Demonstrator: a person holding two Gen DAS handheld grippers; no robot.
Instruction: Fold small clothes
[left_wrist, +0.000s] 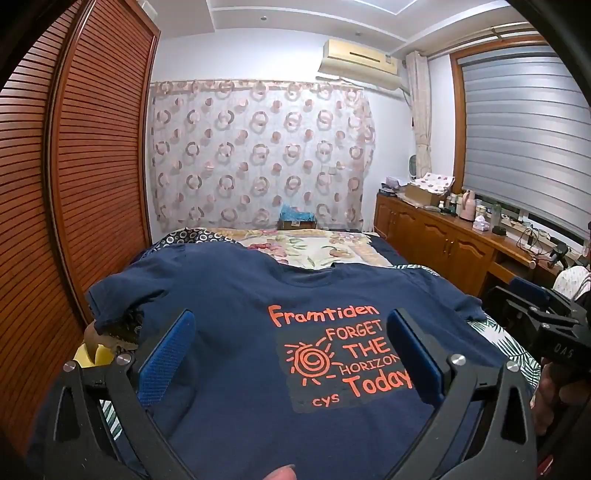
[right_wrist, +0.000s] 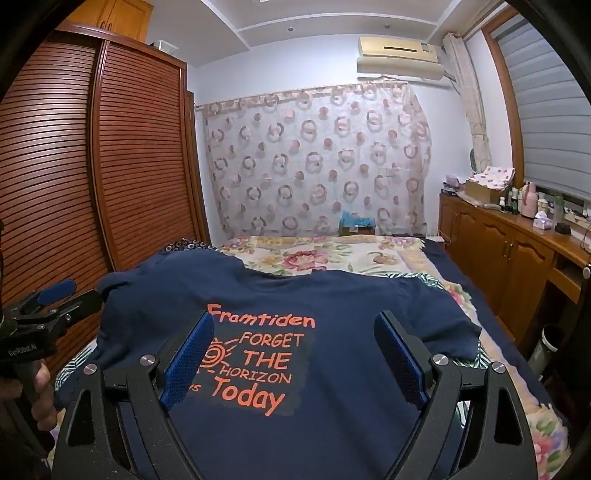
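Observation:
A navy blue T-shirt (left_wrist: 229, 295) with orange print "Framtiden FORGET THE HORIZON Today" lies spread on the bed, neck end away from me; it also shows in the right wrist view (right_wrist: 332, 295). My left gripper (left_wrist: 291, 325) is open and empty, hovering above the shirt's lower half, its blue pads (left_wrist: 166, 358) wide apart. My right gripper (right_wrist: 295, 328) is open and empty over the same area. Each gripper shows at the edge of the other's view: the right one (left_wrist: 532, 306), the left one (right_wrist: 55, 291).
The bed (right_wrist: 325, 254) has a floral cover. A brown slatted wardrobe (right_wrist: 110, 155) stands along the left. A wooden cabinet (right_wrist: 517, 240) with bottles runs along the right under the window. A patterned curtain (right_wrist: 314, 158) hangs behind the bed. A yellow object (left_wrist: 92, 354) lies at the shirt's left edge.

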